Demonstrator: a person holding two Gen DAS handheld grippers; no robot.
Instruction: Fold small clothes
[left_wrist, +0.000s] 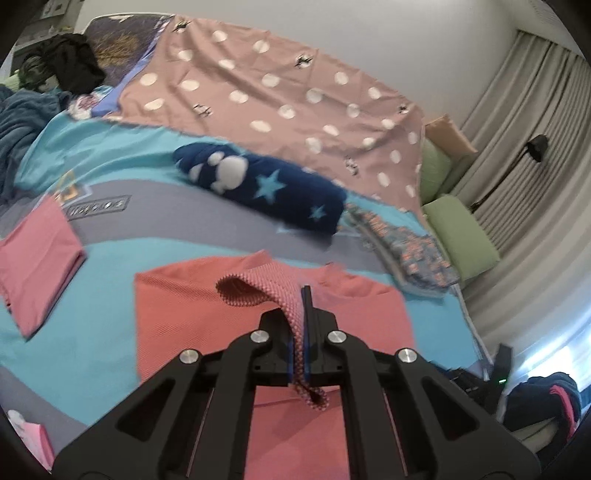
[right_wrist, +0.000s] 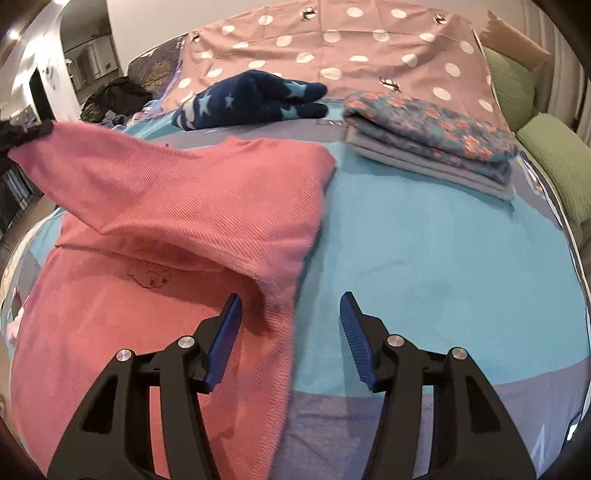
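left gripper: jaws closed on a lifted edge of the pink shirt | shirt spread on the bedspread | right gripper: jaws apart, nothing held, over the shirt's right edge | bare bedspread rightward | folded stack behind

Left gripper jaws pinch pink garment edge.
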